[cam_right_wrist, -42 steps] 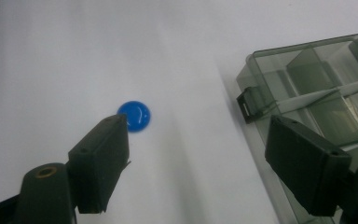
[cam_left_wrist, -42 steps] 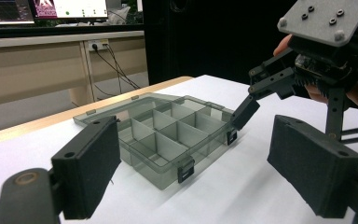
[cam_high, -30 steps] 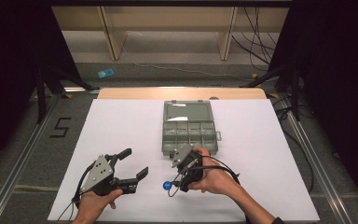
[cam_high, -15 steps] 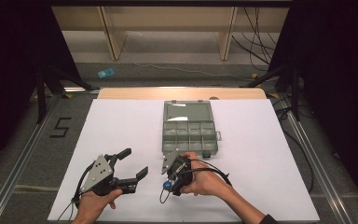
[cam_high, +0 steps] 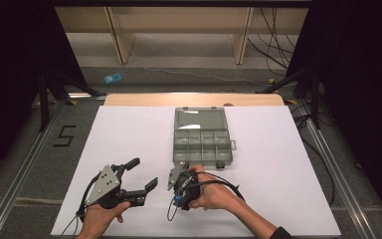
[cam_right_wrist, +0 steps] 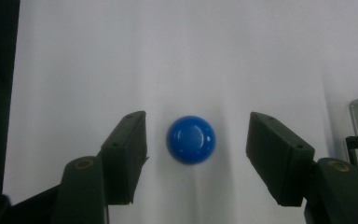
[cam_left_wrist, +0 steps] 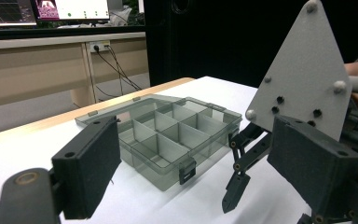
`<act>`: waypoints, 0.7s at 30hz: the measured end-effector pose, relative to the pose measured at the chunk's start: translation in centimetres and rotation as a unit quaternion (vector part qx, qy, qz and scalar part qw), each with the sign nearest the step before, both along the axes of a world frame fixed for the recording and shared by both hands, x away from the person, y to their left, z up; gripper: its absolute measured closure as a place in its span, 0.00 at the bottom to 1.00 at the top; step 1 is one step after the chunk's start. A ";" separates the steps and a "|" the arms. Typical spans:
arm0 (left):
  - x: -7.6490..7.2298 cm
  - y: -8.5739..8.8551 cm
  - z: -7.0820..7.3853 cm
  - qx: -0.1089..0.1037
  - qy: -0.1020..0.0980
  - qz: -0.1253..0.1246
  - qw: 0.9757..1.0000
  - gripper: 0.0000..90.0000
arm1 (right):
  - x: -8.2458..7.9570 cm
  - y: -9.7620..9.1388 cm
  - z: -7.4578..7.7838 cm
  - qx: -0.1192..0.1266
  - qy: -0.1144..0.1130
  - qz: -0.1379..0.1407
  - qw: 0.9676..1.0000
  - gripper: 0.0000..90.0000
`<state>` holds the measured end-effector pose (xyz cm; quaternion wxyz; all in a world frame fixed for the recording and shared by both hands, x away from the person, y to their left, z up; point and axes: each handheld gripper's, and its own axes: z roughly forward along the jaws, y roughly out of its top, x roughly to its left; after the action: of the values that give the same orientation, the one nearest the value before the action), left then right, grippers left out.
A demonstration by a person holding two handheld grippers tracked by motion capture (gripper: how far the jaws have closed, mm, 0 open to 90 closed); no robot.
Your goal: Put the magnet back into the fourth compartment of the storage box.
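A: What is in hand at this moment?

B: A pick-up, I judge. In the right gripper view, a small glossy blue ball (cam_right_wrist: 191, 139) lies on the white table sheet (cam_right_wrist: 168, 56) at the centre of the frame, between the black jaws of the right gripper (cam_right_wrist: 196, 150). The jaws have just been closing, but both pads stand clear of the ball, so nothing is grasped yet.

A: And the other hand?

B: The left gripper (cam_high: 138, 176) sits at lower left of the high view, jaws spread and released (nothing between them).

A: What does the next move call for?

B: Probably closing evenly on the ball without nudging it into a roll, then carrying it up to the clear grey compartment box with its lid open (cam_high: 202, 136) at centre.

A: Which way does the ball point?

B: Being round, it has no long axis or heading.
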<state>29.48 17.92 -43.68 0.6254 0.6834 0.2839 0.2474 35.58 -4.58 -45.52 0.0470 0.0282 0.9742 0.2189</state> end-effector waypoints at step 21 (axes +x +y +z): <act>0.0 0.0 0.0 -0.001 0.000 0.000 1.000 0.18 | 0.5 0.5 -1.0 -0.017 0.014 0.008 1.000 0.55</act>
<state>29.47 17.96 -43.64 0.6261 0.6826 0.2840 0.2476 36.11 -4.12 -46.50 0.0319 0.0227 0.9786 0.2019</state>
